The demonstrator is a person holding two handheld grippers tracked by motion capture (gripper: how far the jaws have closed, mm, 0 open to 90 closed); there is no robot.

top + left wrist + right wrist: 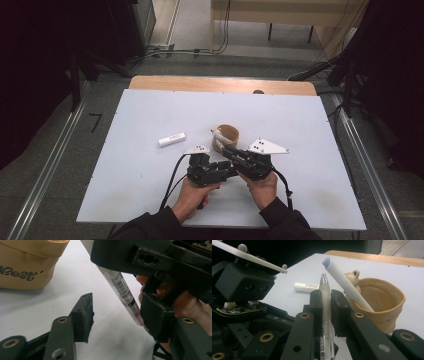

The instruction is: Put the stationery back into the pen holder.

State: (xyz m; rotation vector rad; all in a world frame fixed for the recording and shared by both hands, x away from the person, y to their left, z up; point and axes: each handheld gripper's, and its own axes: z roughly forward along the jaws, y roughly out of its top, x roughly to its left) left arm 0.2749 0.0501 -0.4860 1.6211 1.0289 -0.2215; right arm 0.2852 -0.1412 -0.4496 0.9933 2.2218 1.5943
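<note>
A person sits at a white table (pixel 150 150) holding a two-jaw gripper in each hand, both close together near the table's six o'clock edge. The right gripper (pixel 326 300) is clamped on a clear pen (pixel 325 312), its frosted grip section pinched between the jaws and the tip pointing toward twelve o'clock in the right gripper view. In the left gripper view the same pen (pixel 125 293) runs diagonally, its barcode label showing. The left gripper (pixel 120 317) stands partly apart around the pen's lower end; one pad is at or just beside the barrel, the other well clear of it, so it does not yet grip.

Just beyond the grippers, at twelve o'clock from them, stands a tan cup (pixel 226 137) with a white pen (pixel 347 285) leaning inside. A white cap or tube (pixel 171 139) lies on the table at about ten o'clock from the cup.

The risk from here: if the left jaws close off-centre, they could lever the slim barrel sideways and twist it out of the right grip. The smooth plastic may also slip, and either gripper could bump the cup nearby.
</note>
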